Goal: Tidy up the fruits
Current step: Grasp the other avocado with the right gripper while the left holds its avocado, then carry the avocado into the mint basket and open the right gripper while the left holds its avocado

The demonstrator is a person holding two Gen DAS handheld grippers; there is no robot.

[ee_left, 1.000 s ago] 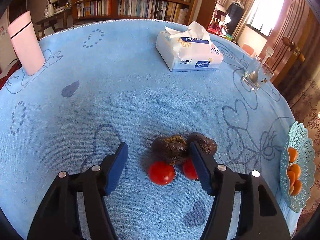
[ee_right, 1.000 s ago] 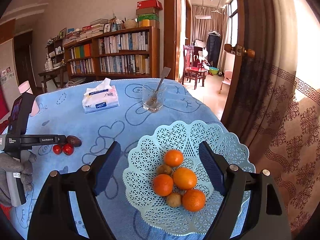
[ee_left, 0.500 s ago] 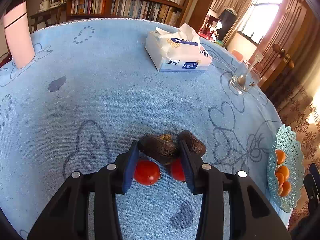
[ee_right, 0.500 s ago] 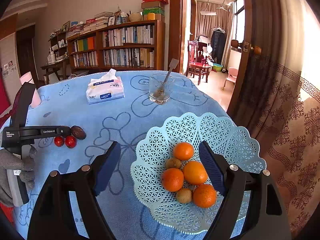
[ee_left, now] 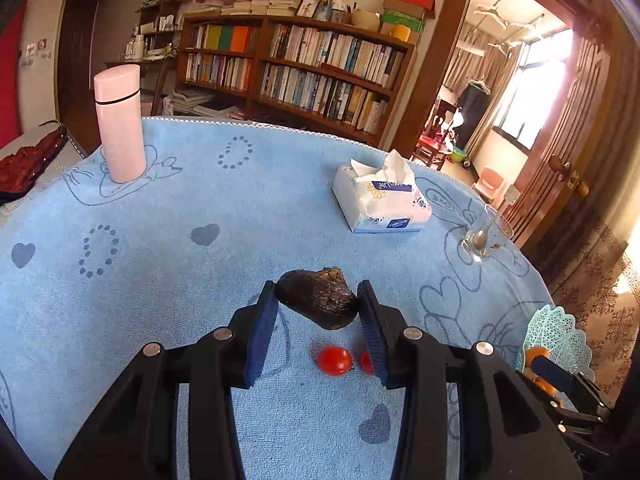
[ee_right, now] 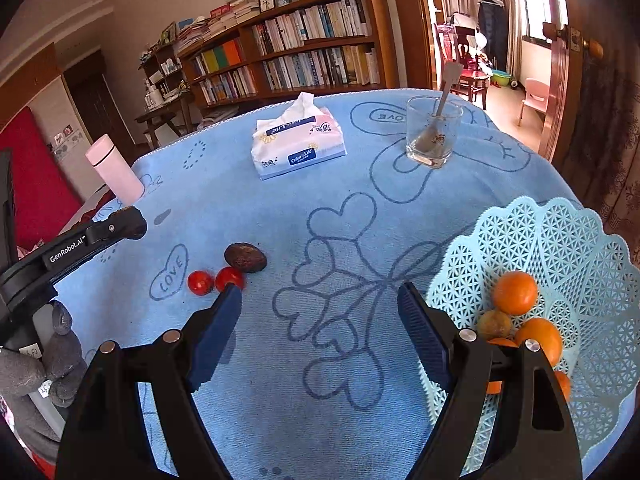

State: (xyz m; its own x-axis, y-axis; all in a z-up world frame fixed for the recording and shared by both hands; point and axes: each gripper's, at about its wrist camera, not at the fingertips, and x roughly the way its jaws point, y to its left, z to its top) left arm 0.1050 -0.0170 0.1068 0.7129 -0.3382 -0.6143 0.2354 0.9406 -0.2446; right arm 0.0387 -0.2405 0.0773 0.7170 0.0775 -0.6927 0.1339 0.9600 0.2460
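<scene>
We have lifted one dark wrinkly fruit (ee_left: 320, 298) off the counter (ee_left: 240, 208), left hand-held gripper (ee_left: 319, 302) squeezing it, right hand-held gripper (ee_right: 320, 300) spread wide beside the basket (ee_right: 568, 248).

Two red tomatoes (ee_right: 200, 282) lie at centre left of the right wrist view. Two dark wrinkled fruits (ee_right: 245, 257) appear: one beside them, one in the left wrist view. One tissue pack (ee_right: 298, 145), one glass (ee_right: 433, 132), one pink bottle (ee_right: 114, 175).

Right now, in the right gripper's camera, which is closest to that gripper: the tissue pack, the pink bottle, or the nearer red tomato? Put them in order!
From the right gripper:
1. Red tomato, touching its left fingertip.
2. Tissue pack, mid-table, ahead.
3. Pink bottle, far left edge.
</scene>
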